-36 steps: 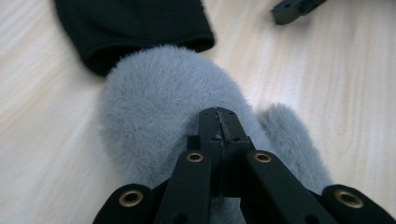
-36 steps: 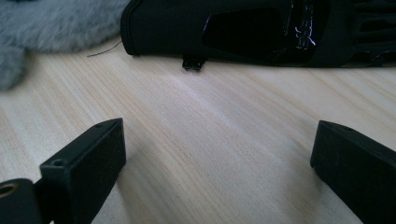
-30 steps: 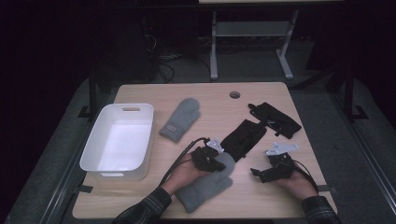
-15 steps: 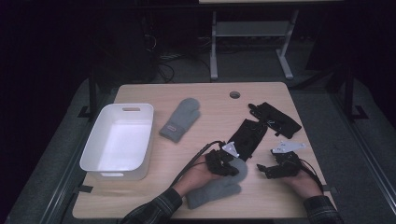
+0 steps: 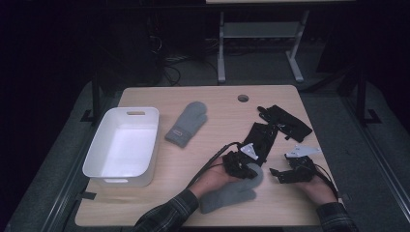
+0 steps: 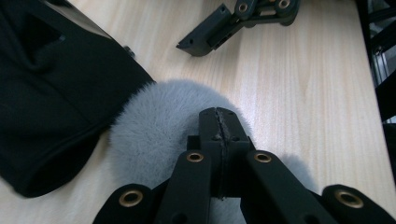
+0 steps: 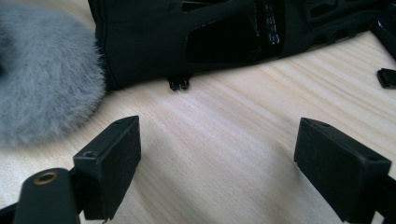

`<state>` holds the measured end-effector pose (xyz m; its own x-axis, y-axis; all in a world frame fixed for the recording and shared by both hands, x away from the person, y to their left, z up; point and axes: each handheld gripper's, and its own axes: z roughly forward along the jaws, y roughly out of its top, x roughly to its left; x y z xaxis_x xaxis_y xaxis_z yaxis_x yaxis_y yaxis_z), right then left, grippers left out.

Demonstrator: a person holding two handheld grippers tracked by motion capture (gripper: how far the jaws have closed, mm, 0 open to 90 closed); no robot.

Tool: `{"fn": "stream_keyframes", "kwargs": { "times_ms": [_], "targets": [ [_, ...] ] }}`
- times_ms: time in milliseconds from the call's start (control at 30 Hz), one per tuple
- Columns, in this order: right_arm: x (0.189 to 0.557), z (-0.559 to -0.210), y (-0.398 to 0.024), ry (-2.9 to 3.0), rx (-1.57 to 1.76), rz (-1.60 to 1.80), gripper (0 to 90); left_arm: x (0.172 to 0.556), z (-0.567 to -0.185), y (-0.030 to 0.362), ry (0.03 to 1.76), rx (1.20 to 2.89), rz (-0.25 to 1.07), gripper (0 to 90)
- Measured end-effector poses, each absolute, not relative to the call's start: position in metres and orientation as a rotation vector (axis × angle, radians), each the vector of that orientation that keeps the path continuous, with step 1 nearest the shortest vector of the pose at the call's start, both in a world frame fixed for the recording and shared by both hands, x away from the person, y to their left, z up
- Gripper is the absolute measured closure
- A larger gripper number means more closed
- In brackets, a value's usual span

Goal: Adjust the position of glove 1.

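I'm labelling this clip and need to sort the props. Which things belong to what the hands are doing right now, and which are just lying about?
In use:
left gripper, shut on the near grey mitten
right gripper, open over bare table

Lying about, as far as I can judge:
far grey mitten
white bin
two black gloves

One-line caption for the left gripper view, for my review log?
Left tongs shut on the grey mitten, beside a black glove on the wooden table.
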<state>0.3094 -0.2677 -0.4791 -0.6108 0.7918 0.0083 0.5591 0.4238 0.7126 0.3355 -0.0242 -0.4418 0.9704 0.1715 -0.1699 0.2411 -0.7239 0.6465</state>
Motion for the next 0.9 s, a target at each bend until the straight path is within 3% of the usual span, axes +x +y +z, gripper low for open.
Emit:
{"fn": "stream_keyframes", "kwargs": {
  "times_ms": [233, 400, 567, 900],
  "targets": [
    [0.311, -0.480, -0.268, 2.362, 1.168, 1.014, 14.5, 0.342, -0.422, 0.013, 0.360, 2.347, -0.061, 88.4],
    [0.311, -0.481, -0.266, 2.366, 1.173, 1.025, 13.9, 0.363, -0.414, 0.062, 0.515, 2.303, 0.044, 80.5],
    [0.311, -0.482, -0.265, 2.365, 1.171, 1.032, 13.7, 0.384, -0.414, 0.094, 0.671, 2.263, 0.174, 78.4],
    [0.310, -0.482, -0.264, 2.365, 1.161, 1.041, 13.6, 0.422, -0.424, 0.109, 0.892, 2.207, 0.363, 67.6]
  ]
}}
